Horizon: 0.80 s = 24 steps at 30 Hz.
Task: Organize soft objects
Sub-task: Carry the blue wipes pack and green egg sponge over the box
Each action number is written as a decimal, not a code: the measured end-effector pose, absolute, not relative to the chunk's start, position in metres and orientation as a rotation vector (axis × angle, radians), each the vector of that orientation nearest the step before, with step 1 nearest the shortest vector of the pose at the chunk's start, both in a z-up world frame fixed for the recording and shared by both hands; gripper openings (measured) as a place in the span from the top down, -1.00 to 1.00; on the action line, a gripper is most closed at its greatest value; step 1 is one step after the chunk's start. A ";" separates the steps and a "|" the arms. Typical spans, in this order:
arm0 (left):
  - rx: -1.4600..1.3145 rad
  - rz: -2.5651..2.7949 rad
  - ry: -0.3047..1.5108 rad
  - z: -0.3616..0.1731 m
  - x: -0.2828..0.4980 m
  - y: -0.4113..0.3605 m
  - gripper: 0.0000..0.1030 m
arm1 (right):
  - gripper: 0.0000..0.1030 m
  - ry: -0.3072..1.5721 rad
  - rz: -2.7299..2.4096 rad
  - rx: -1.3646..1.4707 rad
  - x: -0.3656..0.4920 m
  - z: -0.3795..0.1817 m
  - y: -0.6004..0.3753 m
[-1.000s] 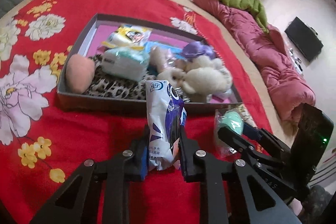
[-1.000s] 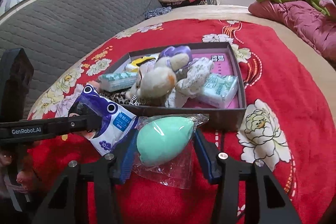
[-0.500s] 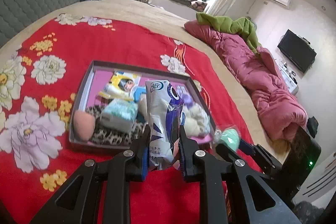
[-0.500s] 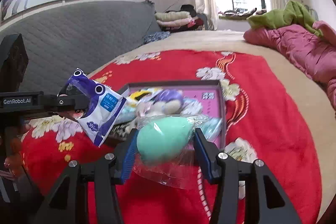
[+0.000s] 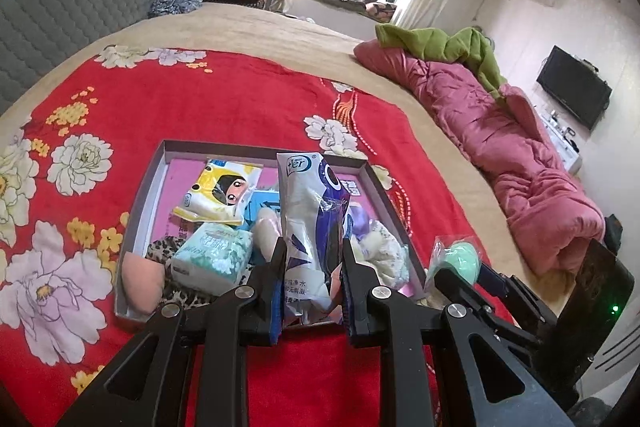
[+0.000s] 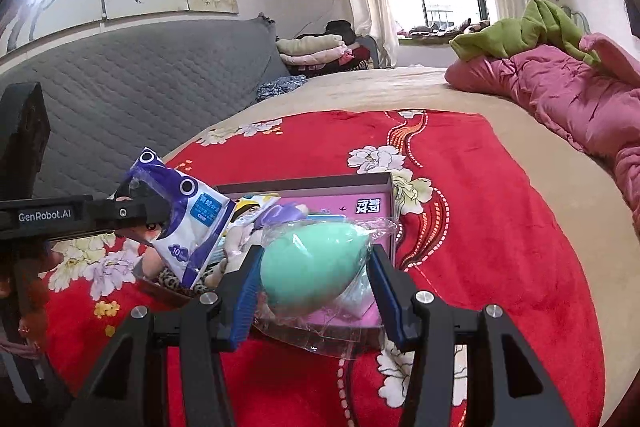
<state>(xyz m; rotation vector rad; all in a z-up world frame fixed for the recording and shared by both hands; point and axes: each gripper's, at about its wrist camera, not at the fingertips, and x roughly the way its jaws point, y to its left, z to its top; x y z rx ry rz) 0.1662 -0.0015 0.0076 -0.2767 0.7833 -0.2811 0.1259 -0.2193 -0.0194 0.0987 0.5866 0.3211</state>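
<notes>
My left gripper (image 5: 312,259) is shut on a white and purple tissue pack (image 5: 310,211), held upright above the near edge of a shallow grey box (image 5: 140,203) with a pink floor. My right gripper (image 6: 312,267) is shut on a mint green sponge egg in clear wrap (image 6: 312,263). That same sponge (image 5: 460,261) shows at the right of the left wrist view. In the right wrist view the tissue pack (image 6: 192,223) hangs at the left in the left gripper (image 6: 140,211). The box (image 6: 390,203) holds a peach sponge (image 5: 142,281), tissue packs (image 5: 212,255), a leopard cloth and plush toys.
The box lies on a red flowered blanket (image 5: 224,95) spread over a beige bed. A pink quilt (image 5: 516,155) with a green cloth (image 5: 444,43) runs along the right side. A grey padded headboard (image 6: 140,83) and folded clothes (image 6: 316,51) stand at the back.
Both grippers have risen with their loads, so the box now looks smaller and lower in both views. Neither grip has changed.
</notes>
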 end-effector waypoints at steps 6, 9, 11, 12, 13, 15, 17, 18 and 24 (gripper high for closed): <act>-0.257 -0.252 0.801 -0.002 0.177 -0.004 0.56 | -0.01 0.597 0.319 0.085 0.137 -0.028 -0.217; -0.260 -0.247 0.811 -0.008 0.184 -0.003 0.56 | -0.01 0.606 0.314 0.073 0.142 -0.033 -0.215; -0.258 -0.244 0.817 -0.012 0.187 -0.003 0.56 | -0.01 0.617 0.312 0.065 0.146 -0.038 -0.214; -0.258 -0.241 0.821 -0.014 0.189 -0.003 0.56 | -0.01 0.621 0.308 0.055 0.148 -0.039 -0.212; -0.258 -0.239 0.825 -0.017 0.191 -0.004 0.56 | -0.01 0.627 0.302 0.043 0.149 -0.042 -0.211; -0.254 -0.234 0.835 -0.022 0.196 -0.005 0.56 | -0.01 0.639 0.293 0.017 0.153 -0.046 -0.208; -0.245 -0.228 0.849 -0.028 0.201 -0.007 0.52 | -0.01 0.653 0.281 -0.013 0.156 -0.052 -0.204; -0.241 -0.220 0.851 -0.030 0.203 -0.007 0.50 | -0.01 0.664 0.273 -0.029 0.159 -0.056 -0.202; -0.251 -0.168 0.876 -0.043 0.219 0.003 0.09 | -0.07 0.674 0.266 -0.036 0.163 -0.064 -0.199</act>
